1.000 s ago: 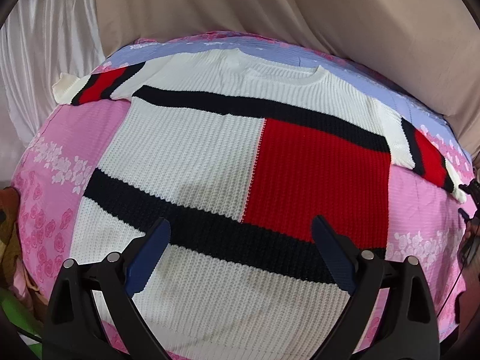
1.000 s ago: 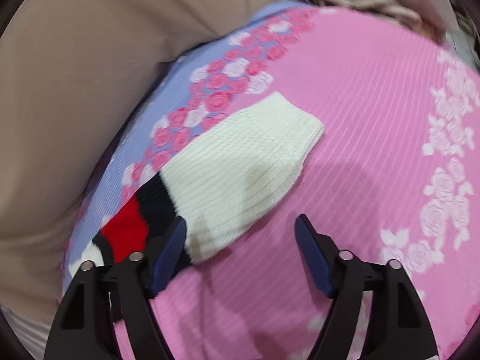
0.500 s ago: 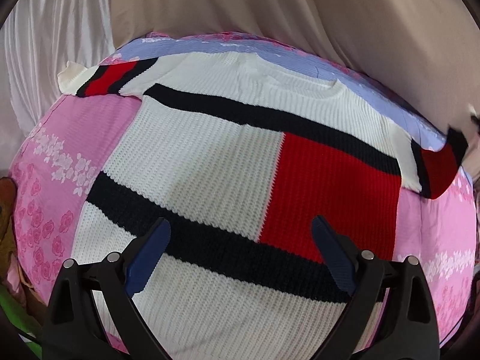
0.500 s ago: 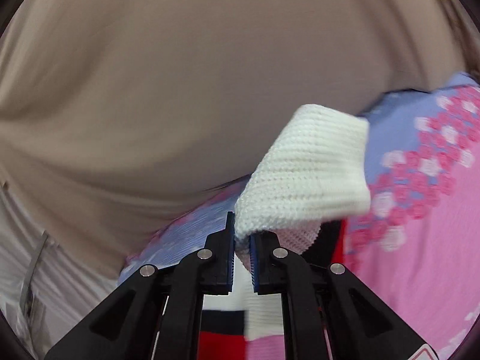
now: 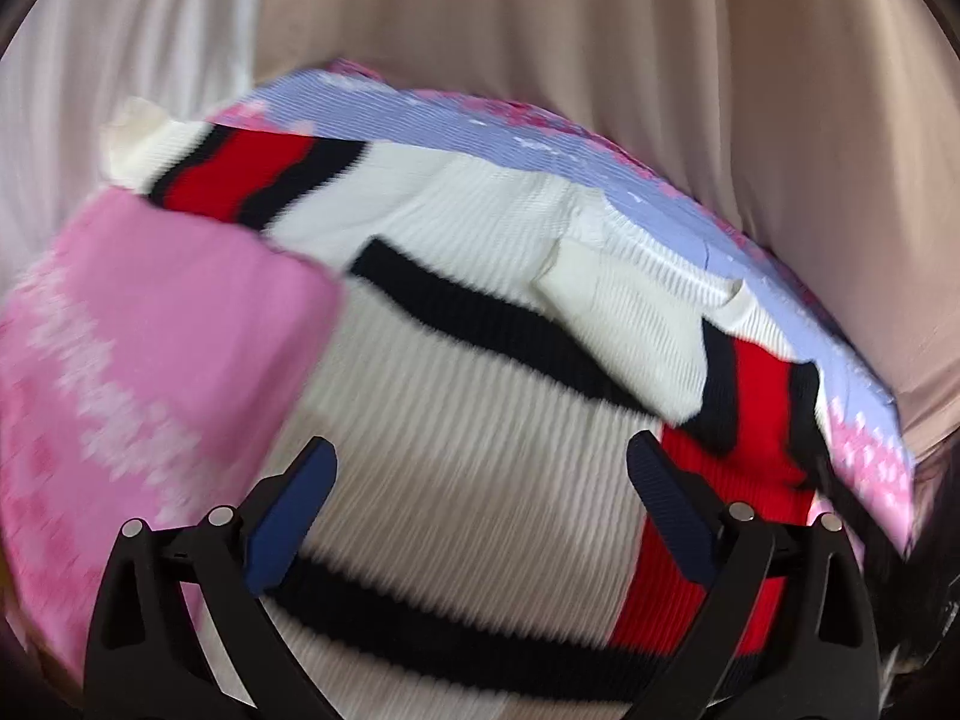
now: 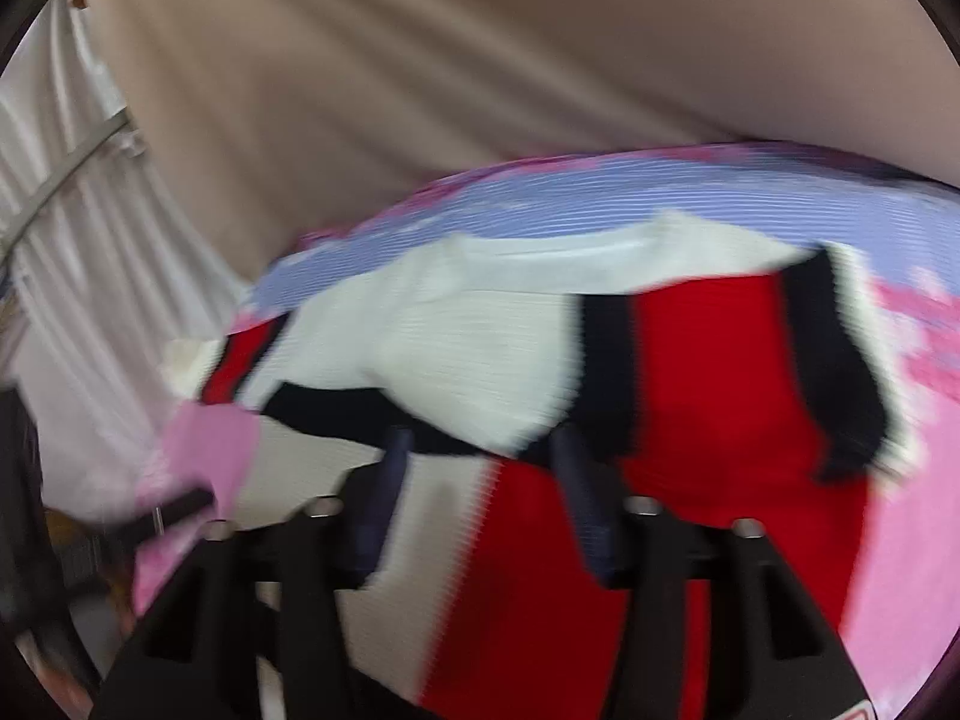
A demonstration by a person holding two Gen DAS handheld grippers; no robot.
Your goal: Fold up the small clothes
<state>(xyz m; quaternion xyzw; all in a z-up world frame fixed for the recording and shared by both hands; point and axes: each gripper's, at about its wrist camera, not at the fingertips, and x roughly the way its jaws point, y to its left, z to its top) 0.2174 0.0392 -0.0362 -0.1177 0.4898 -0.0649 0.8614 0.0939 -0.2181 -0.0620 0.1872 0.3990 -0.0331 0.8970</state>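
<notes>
A white knit sweater [image 5: 456, 480] with black stripes and a red block lies flat on a pink and lavender flowered bedspread [image 5: 156, 348]. Its right sleeve [image 5: 636, 336] is folded in across the chest, white cuff toward the collar. The left sleeve [image 5: 240, 174] still stretches out toward the far left. My left gripper [image 5: 480, 462] hangs open over the white lower body with nothing between its fingers. In the blurred right wrist view, my right gripper [image 6: 480, 456] has its jaws opening, empty, just short of the folded sleeve [image 6: 468, 360].
Beige fabric [image 5: 600, 60] hangs behind the bed and a white curtain [image 5: 120, 30] hangs at the far left. The bedspread's lavender border [image 5: 540, 162] marks the far edge, close behind the collar. Dark clutter [image 6: 36, 540] sits beyond the bed's left side.
My right gripper shut on the right sleeve's cuff, carried it over onto the chest and let go. My left gripper slid toward the left-sleeve side, still open.
</notes>
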